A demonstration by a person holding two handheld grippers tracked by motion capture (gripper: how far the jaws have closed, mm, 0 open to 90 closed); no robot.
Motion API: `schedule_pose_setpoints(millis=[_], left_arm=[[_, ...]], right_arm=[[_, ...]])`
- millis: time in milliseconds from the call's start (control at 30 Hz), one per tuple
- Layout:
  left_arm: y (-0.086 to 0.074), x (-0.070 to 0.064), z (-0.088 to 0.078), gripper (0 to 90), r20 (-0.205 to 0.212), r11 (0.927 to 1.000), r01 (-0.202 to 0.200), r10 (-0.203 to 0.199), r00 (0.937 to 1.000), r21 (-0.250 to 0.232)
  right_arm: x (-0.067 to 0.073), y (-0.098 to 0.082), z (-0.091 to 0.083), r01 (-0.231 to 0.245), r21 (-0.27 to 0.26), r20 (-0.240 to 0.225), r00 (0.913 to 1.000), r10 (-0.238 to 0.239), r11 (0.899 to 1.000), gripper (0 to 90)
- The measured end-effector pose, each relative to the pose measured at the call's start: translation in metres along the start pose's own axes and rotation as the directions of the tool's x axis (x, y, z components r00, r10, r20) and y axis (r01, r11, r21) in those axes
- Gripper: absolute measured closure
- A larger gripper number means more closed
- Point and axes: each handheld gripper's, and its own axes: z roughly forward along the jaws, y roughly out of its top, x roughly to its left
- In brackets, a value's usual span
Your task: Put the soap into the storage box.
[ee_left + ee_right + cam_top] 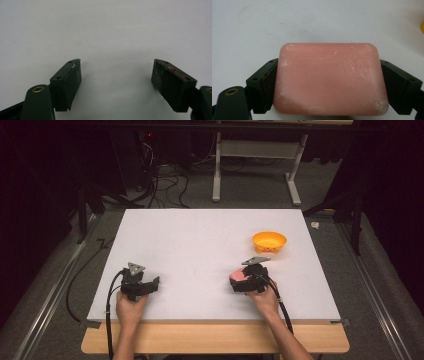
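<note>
R jaws clamped on pink soap bar (329, 78), lower centre of frame. L jaws apart over bare tabletop (105, 30). Orange bowl (269, 242) upper right.

Bright, evenly lit table (210, 245) amid dark surroundings; close views soft, slightly blurred.

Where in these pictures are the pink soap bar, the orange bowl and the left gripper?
soap bar (329, 78): right gripper view, middle of its top face.
bowl (269, 241): high view, its inside.
left gripper (116, 76): left gripper view, midway between its fingertips.

Lab: dark room, floor cables (165, 182)
</note>
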Motion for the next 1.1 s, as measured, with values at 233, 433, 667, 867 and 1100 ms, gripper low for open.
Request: schedule_pose_setpoints(millis=[233,433,667,867,1100], left_arm=[[0.0,0.0,0.0,24.3,0.0,1.0,0.001,-0.001,1.0,0.0],[0.0,0.0,0.0,24.2,0.001,1.0,0.001,-0.001,1.0,0.0],[0.0,0.0,0.0,24.2,0.001,1.0,0.0,0.0,1.0,0.001],[0.0,0.0,0.0,24.2,0.0,1.0,-0.002,0.002,1.0,0.002],[0.0,0.0,0.0,24.2,0.0,1.0,-0.003,0.003,1.0,0.001]], right_arm=[[-0.007,-0.001,-0.011,-0.007,-0.013,-0.009,0.9999,0.007,1.0,13.7],[-0.015,-0.001,-0.024,-0.017,-0.039,-0.017,0.9997,0.017,0.999,13.7],[-0.027,-0.003,-0.036,-0.025,-0.05,-0.012,0.9996,0.024,0.998,13.6],[-0.038,-0.005,-0.045,-0.046,-0.06,-0.004,0.9989,0.046,0.997,13.6],[-0.05,-0.005,-0.054,-0.073,-0.072,0.004,0.9973,0.074,0.995,13.7]])
